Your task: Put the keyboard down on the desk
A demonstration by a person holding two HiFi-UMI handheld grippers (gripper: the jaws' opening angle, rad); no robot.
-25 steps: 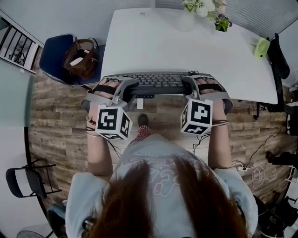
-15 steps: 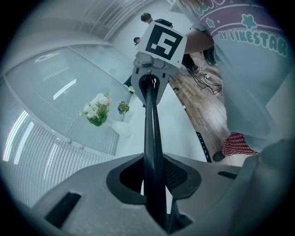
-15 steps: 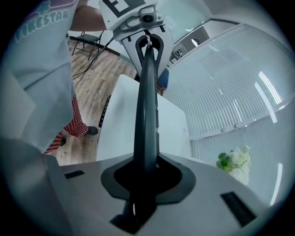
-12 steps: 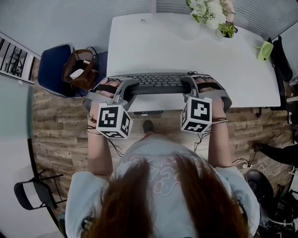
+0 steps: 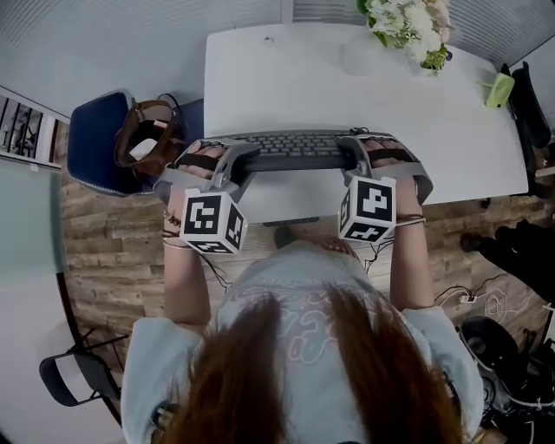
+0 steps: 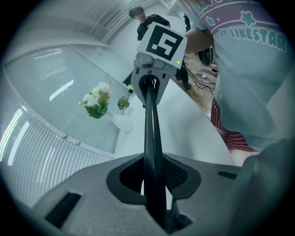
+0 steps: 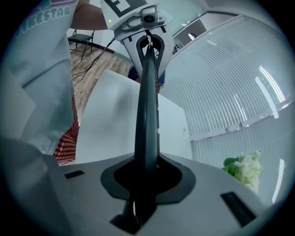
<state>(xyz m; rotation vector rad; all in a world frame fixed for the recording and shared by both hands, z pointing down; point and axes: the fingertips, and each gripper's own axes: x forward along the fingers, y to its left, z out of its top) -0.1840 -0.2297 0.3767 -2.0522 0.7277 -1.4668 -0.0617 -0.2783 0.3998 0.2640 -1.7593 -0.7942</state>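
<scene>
table (image 5: 286,78): white, vase (image 6: 122,123) holding flowers (image 5: 406,21) at far corner
left tongs (image 5: 232,161): clenched on keyboard (image 5: 295,149)
right tongs (image 5: 350,149): clenched on keyboard too

The left gripper (image 5: 227,161) and the right gripper (image 5: 351,153) are grey moulded shells. Each has a black strap (image 5: 198,163) across the hand and, at its rear, a white cube (image 5: 211,224) printed with black square markers. Just behind the left gripper's cube, dark bracelets (image 5: 170,227) ring the wrist. The person wears a pale blue short-sleeved T-shirt (image 5: 295,299) with pink and purple print, and red-checked cloth (image 6: 229,134) beneath it.
</scene>
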